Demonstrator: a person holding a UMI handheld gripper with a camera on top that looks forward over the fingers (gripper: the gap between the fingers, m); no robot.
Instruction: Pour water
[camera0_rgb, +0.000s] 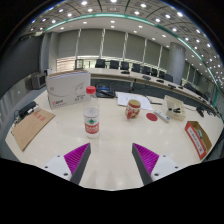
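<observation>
Room: a large office hall with rows of ceiling lights, a wall of tall windows at the far side, and rows of desks with dark chairs (112, 65) beneath them.
Table: a wide pale tabletop (120, 135) that runs from the fingers out toward the desks; everything below stands on it.
White box: a big white carton (68, 87) with red print, at the far left of the table, behind and to the left of the bottle.
Wooden board: a flat brown board (32, 127) at the table's left edge, well to the left of the bottle.
Red book: a flat red-covered item (199, 139) at the table's right edge, well apart from the rest.
Water bottle: a clear plastic bottle (91, 111) with a red cap and a red label, upright, ahead of the fingers and a little left of the gap between them, not touching either one.
Cup: a small patterned cup (133, 108), upright, to the right of the bottle and slightly farther off.
Red disc: a small flat red round (152, 117) just right of the cup.
Gripper: the gripper (111, 157) has its fingers spread wide, magenta pads (76, 156) facing in, with only bare table between them; it holds nothing.
</observation>
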